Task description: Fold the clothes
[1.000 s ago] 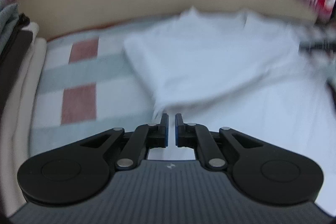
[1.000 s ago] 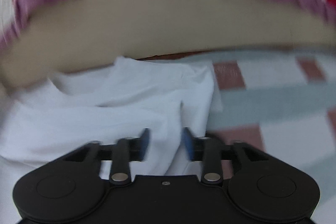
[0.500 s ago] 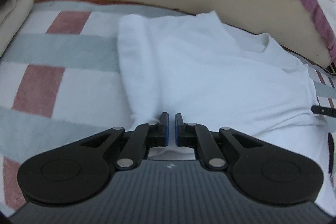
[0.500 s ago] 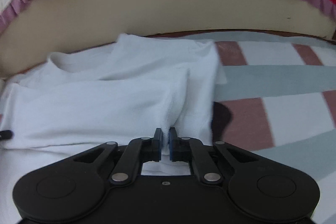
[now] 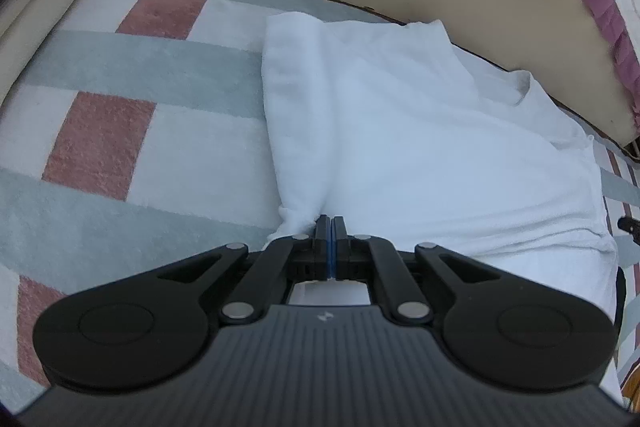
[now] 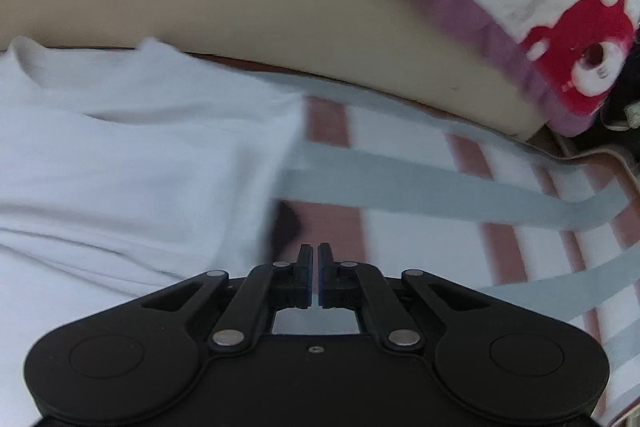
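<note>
Left wrist view shows your white garment (image 5: 420, 131) lying partly folded on the checked blanket (image 5: 120, 147), its near left fold pinched tight in your left gripper (image 5: 330, 223). Your right gripper (image 6: 314, 255), jaws nearly together, sits at the garment's right edge; whether cloth is caught there, you cannot tell through the blur.

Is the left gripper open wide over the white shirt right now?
No. In the left wrist view the left gripper has its jaws together, pinching the near edge of the white shirt.
</note>
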A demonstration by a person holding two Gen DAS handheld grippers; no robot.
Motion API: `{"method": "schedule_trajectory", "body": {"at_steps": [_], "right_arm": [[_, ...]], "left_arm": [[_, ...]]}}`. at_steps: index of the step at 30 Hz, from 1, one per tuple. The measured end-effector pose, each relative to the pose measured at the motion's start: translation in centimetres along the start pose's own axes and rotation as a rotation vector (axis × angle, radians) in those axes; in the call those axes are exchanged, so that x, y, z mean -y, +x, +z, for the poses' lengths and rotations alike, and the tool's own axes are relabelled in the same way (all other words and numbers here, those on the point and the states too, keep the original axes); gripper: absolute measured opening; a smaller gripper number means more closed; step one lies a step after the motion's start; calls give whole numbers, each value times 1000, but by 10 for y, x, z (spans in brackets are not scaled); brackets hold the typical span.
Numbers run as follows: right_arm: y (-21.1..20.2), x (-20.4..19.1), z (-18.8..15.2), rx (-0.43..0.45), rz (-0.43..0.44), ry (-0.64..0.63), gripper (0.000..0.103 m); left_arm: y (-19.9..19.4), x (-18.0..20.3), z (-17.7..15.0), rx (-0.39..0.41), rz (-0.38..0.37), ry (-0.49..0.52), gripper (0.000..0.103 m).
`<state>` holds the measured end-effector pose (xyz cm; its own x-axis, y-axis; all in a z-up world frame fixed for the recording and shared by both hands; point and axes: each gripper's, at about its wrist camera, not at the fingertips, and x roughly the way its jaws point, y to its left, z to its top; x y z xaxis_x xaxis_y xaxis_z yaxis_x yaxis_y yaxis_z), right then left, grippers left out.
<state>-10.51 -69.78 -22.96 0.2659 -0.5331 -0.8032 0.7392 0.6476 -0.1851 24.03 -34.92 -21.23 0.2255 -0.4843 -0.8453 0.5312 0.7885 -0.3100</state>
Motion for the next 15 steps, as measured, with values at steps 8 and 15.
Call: {"method": "schedule_trajectory", "body": {"at_steps": [8,15], "right_arm": [[-38,11,-12,-117,395,321,25],[-110,-42,-47,-225,808,200,37]], "left_arm": [[-25,70,-27,91,337,281,32],[-100,91,-66,36,147,331,61]]}}
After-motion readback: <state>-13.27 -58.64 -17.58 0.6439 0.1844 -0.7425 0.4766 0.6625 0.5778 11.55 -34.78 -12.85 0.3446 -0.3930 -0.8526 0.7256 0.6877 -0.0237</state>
